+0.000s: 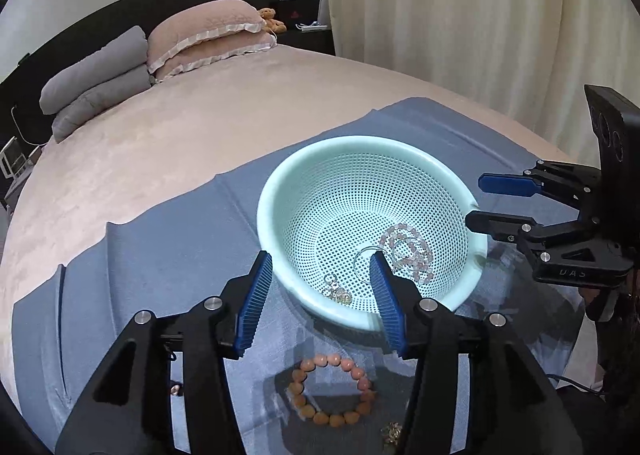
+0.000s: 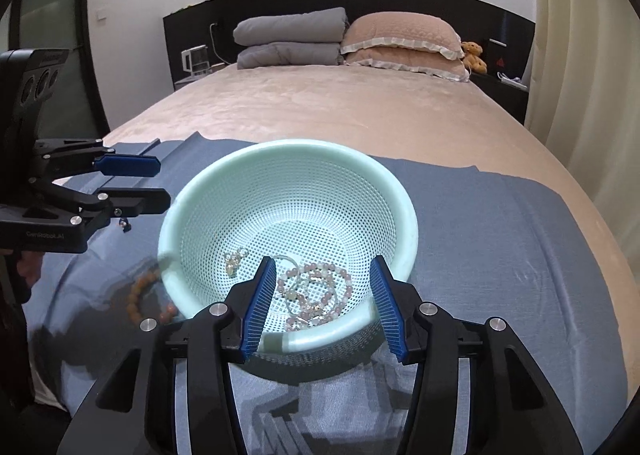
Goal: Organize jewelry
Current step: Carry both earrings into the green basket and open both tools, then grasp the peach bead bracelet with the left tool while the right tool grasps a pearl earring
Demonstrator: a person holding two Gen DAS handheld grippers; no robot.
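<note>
Your left gripper [image 1: 320, 295] hangs with jaws spread and nothing between the pads, over the near rim of the pale green perforated basket [image 1: 280, 191] on the blue cloth [image 1: 160, 255]. Your right gripper [image 2: 324, 303] is likewise spread and empty above the basket's near wall. Inside lie a pink bead strand [image 2: 320, 291] and a small clear piece [image 2: 234, 259]. An orange bead bracelet [image 1: 332, 391] lies outside on the cloth. The left gripper's body reads "GenRobot.AI"; the right's lettering is unreadable.
</note>
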